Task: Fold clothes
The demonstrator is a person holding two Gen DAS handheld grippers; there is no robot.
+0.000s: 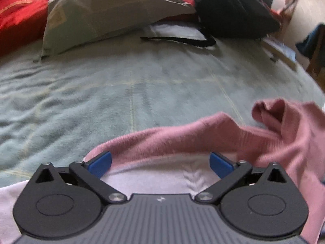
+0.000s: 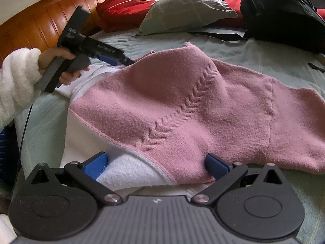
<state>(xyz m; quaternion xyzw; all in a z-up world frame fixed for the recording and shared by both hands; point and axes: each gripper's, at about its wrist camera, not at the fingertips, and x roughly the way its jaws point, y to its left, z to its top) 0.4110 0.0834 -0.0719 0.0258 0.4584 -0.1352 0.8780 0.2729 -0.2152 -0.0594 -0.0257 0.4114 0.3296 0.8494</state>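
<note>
A pink knitted sweater [image 2: 182,93] with a white lower band [image 2: 130,172] and a braid pattern lies spread on the pale green bedspread [image 2: 254,57]. My right gripper [image 2: 156,165] is open, its blue pads [image 2: 95,165] on either side of the sweater's near edge where pink meets white. My left gripper [image 1: 160,162] is also open, low over the white band [image 1: 152,177], with bunched pink fabric [image 1: 274,130] just ahead and to the right. In the right wrist view the left gripper [image 2: 121,60] reaches the sweater's far left edge, held by a hand in a fluffy white sleeve [image 2: 18,77].
A grey pillow [image 2: 186,8], red cushions [image 2: 124,6] and a black backpack [image 2: 280,10] with a loose strap [image 2: 215,35] lie at the head of the bed. A wooden headboard [image 2: 36,22] stands at the left. The bedspread [image 1: 121,93] stretches ahead of the left gripper.
</note>
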